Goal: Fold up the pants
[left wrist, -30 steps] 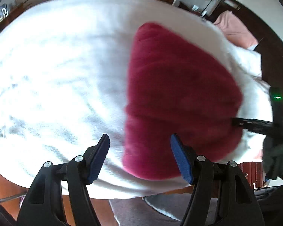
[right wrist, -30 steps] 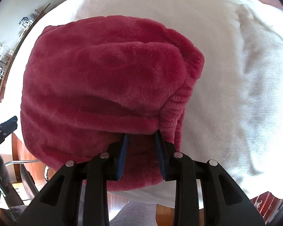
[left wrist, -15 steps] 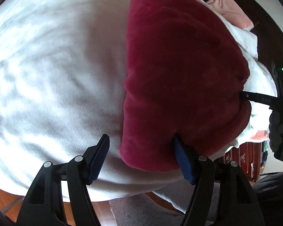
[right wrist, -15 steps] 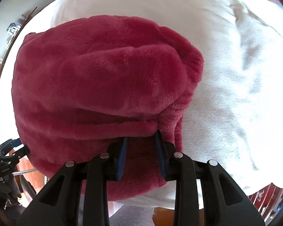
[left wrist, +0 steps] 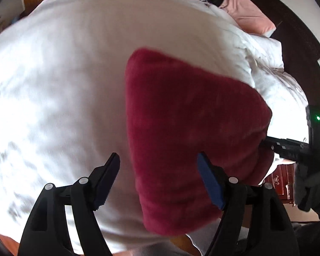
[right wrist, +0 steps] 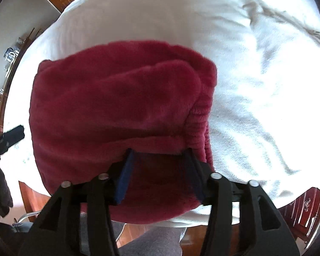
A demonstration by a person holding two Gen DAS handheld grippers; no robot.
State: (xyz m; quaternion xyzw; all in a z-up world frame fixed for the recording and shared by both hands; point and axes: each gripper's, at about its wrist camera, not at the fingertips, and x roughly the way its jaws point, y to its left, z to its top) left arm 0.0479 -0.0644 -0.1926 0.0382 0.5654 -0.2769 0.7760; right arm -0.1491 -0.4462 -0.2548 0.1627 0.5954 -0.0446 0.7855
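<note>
Crimson fleece pants (left wrist: 189, 136), folded into a thick bundle, lie near the front edge of the white bedspread (left wrist: 59, 89). Left gripper (left wrist: 159, 160) hovers with its jaws spread wide, the left corner of the bundle between them. Right gripper (right wrist: 160, 151) is parted too, its fingertips tucked under the bundle's near flap. A pink pillow (left wrist: 247, 12) lies far right.

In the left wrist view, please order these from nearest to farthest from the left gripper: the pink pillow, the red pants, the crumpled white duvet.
1. The red pants: right in front of the left gripper, on the white bed cover.
2. The crumpled white duvet: farther back, on the right.
3. The pink pillow: farthest, top right, at the bed's head.
</note>
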